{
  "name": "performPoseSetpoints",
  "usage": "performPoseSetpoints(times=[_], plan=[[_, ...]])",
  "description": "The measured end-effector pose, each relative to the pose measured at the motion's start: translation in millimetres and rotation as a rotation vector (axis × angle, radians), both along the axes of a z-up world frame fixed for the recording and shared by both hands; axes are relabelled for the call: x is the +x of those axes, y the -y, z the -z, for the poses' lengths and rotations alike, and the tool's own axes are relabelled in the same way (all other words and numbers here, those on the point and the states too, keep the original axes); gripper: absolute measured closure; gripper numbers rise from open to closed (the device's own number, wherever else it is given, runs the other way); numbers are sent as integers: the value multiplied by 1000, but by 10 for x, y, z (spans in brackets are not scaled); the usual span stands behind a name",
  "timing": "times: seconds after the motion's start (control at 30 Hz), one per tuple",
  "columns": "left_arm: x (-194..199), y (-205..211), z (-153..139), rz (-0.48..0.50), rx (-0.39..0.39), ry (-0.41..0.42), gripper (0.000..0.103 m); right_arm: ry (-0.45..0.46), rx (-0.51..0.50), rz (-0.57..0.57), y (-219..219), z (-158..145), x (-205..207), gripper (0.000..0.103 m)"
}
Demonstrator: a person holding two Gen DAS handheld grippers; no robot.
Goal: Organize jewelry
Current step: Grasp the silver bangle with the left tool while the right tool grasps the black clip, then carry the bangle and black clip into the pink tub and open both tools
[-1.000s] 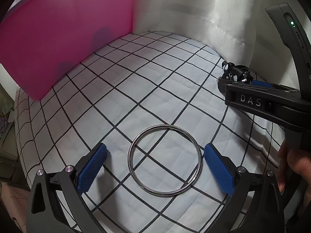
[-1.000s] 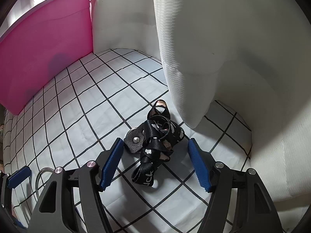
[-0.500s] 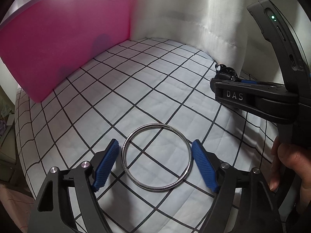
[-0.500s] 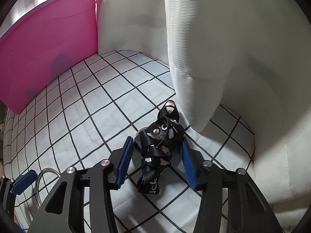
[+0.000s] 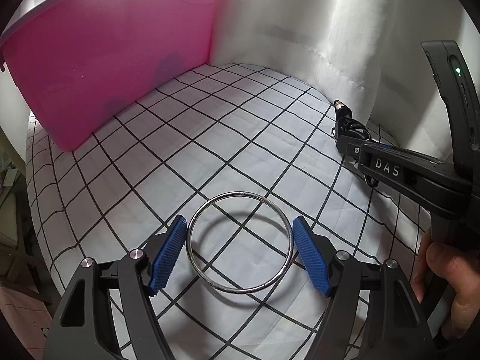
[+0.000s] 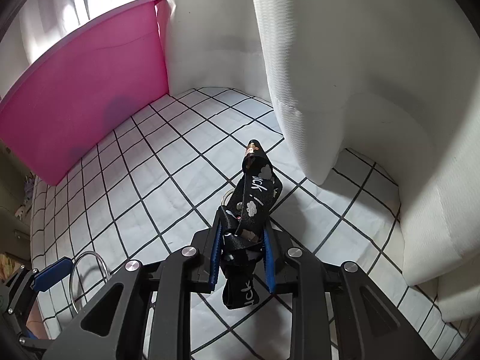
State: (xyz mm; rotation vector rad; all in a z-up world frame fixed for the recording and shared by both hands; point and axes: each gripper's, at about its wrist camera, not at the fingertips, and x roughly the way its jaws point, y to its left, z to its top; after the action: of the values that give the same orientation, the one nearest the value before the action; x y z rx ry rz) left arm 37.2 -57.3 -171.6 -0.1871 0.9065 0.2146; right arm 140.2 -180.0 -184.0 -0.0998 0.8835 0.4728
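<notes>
Gripping metal ring (image 5: 240,241) between left tool (image 5: 240,253) pads, lifted off checked cloth (image 5: 210,138)

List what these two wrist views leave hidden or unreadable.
- Black printed strap, right wrist view: its middle is hidden between the jaws; the lettering is only partly readable.
- Silver ring, same view: lower part hidden behind the gripper body.
- Pink bin, both views: contents hidden by its wall.

The ring (image 5: 240,241) in my left gripper (image 5: 240,255) is polished metal, glossy. My gripper pads (image 5: 168,255) are blue, finely ribbed (rubber or plastic, I cannot tell which); the frames are matt black plastic. The strap (image 6: 252,207) in my right gripper (image 6: 243,258) is black woven cloth. The bed cover (image 5: 210,138) is matt quilted cloth. The pink bin (image 5: 105,60) is smooth plastic.
</notes>
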Motion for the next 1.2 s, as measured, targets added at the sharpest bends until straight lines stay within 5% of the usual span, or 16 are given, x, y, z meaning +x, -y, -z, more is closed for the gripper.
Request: performPoseSetpoints(times=[0.67, 0.97, 1.2], plan=[[-156, -421, -1084, 155, 12, 127, 32, 3, 102, 104, 6, -646, -867, 80], [-187, -994, -1809, 232, 11, 264, 32, 111, 128, 130, -529, -1377, -1013, 80], [-86, -1803, -2163, 182, 38, 312, 32, 184, 159, 53, -1298, -1815, -828, 80]])
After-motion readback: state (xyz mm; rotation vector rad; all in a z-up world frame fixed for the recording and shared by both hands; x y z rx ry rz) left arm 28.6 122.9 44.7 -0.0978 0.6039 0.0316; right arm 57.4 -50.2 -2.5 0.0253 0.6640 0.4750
